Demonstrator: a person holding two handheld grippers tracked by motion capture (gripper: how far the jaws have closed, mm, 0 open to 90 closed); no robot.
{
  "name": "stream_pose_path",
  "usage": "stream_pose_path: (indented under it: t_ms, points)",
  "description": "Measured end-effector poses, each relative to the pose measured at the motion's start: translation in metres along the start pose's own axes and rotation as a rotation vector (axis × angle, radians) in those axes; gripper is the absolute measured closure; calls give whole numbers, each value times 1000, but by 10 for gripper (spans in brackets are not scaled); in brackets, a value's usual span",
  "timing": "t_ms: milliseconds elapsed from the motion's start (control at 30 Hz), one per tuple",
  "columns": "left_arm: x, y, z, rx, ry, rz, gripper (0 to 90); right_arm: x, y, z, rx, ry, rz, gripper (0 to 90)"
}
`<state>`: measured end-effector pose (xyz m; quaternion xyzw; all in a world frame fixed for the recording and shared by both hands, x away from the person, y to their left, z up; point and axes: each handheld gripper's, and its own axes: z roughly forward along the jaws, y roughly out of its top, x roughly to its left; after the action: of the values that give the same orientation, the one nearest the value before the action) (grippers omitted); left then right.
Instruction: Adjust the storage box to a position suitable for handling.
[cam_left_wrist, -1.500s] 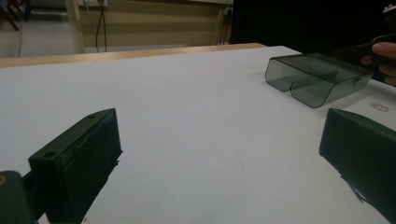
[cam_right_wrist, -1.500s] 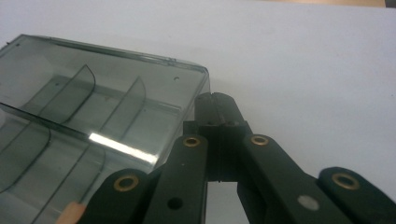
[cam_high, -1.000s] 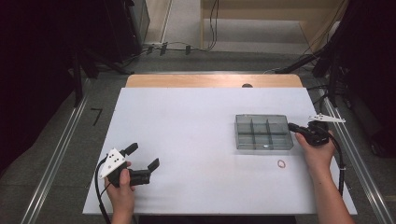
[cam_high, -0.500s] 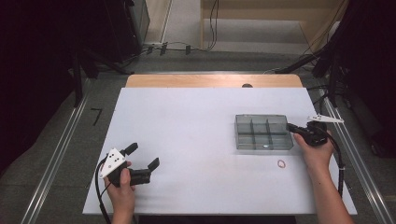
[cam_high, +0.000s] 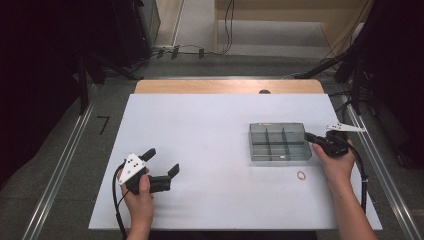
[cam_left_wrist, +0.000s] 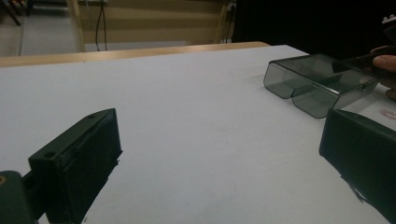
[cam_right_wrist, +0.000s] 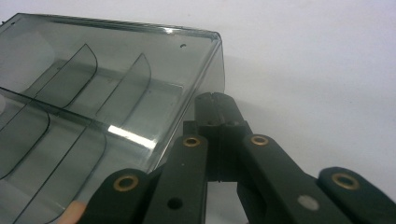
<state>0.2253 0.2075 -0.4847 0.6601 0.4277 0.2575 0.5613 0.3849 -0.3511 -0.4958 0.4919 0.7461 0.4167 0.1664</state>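
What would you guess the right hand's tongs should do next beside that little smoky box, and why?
Probably open a little and swing toward the small red ring lying on the white table just in front of the divided box. The right tongs are shut with nothing between them, tips at the box's right wall, its compartments look empty, and the left tongs sit open far off.

White table (cam_high: 215, 130) on grey floor (cam_high: 65, 165) — cables (cam_high: 190, 50) behind, dark sides.
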Motion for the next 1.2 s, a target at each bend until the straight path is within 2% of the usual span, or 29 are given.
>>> stream_pose_path:
  t_ms: [67,267,433,667,867,967,1000,1033,1100,1200]
  points:
    - [-2,4,3,-1,-1,11,0,1,0,0,-1,4,-2,884]
    - [-2,12,11,-5,-2,7,0,3,0,1,-2,13,-6,884]
    - [-4,15,24,16,-19,10,0,9,1,1,-3,21,-23,884]
    - [-5,18,40,32,-29,-8,2,12,1,2,-2,33,-26,883]
    - [-8,17,51,51,-24,-19,49,18,2,3,-7,49,-37,884]
    - [-9,19,57,58,-35,-27,51,20,2,3,-7,50,-42,883]
    - [-10,19,59,61,-35,-28,70,20,2,4,-7,51,-44,883]
    - [-10,20,61,66,-37,-28,133,22,2,4,-3,53,-48,883]
    - [-12,20,67,75,-49,-41,139,23,2,4,-4,55,-49,883]
    - [-14,20,76,97,-39,-55,161,25,3,5,-3,58,-55,883]
